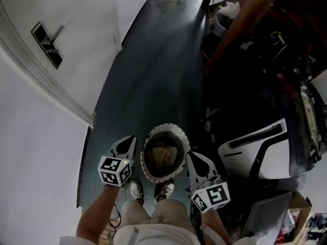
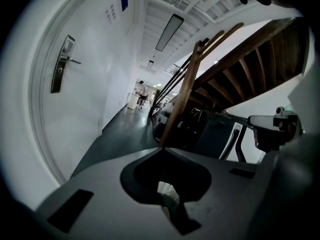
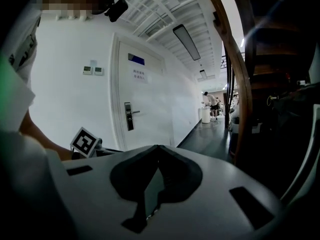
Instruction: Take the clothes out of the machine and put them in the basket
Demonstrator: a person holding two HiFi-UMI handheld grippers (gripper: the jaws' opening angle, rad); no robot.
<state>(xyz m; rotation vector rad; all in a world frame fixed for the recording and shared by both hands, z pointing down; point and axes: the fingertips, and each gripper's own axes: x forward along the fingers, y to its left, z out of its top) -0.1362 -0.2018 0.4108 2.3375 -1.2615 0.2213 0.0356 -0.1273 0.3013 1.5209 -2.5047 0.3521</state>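
Note:
In the head view a round basket (image 1: 146, 148) with a patterned rim stands on the dark floor just ahead of my feet, with pale clothes (image 1: 163, 154) lying in it. My left gripper (image 1: 132, 139) hangs to the basket's left and my right gripper (image 1: 189, 155) to its right, both above floor level and pointing forward. Each is shut with nothing held. In the left gripper view the left gripper (image 2: 161, 149) has its tips together, as has the right gripper (image 3: 158, 146) in its own view. A white machine (image 1: 250, 149) sits at the right.
A white wall with a door and its handle (image 2: 62, 66) runs along the left. A wooden stair rail (image 2: 182, 91) and dark clutter fill the right. A person (image 2: 143, 90) stands far down the corridor. A cardboard box (image 1: 299, 213) lies at lower right.

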